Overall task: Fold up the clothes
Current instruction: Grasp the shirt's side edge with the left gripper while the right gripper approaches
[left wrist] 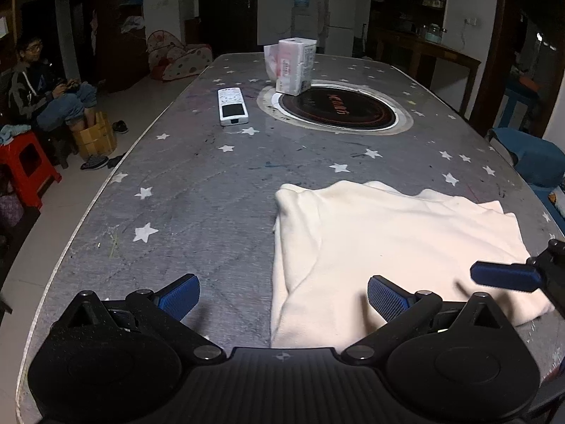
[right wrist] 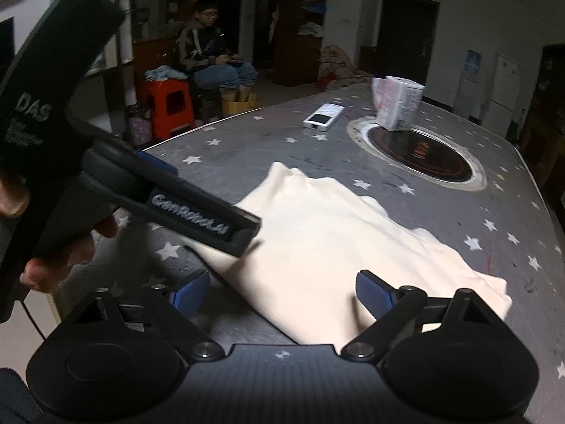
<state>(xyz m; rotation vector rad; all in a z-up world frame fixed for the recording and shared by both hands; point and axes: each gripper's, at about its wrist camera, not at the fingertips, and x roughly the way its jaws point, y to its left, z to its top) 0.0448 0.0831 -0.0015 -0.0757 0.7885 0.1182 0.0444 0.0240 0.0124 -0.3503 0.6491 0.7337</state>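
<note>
Nearby, tissue box [left wrist: 296,67] w/ tissues

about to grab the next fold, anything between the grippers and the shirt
Nothing visible. Both the left gripper and right gripper are open right over the shirt. The remote and box sit far up the table.

Cream folded fabric garment [left wrist: 388,243] near right on grey oval table [left wrist: 197,190] patterned with white stars; white rectangular remote [left wrist: 232,106] far left; red plastic stool [left wrist: 24,166] beyond.
</note>
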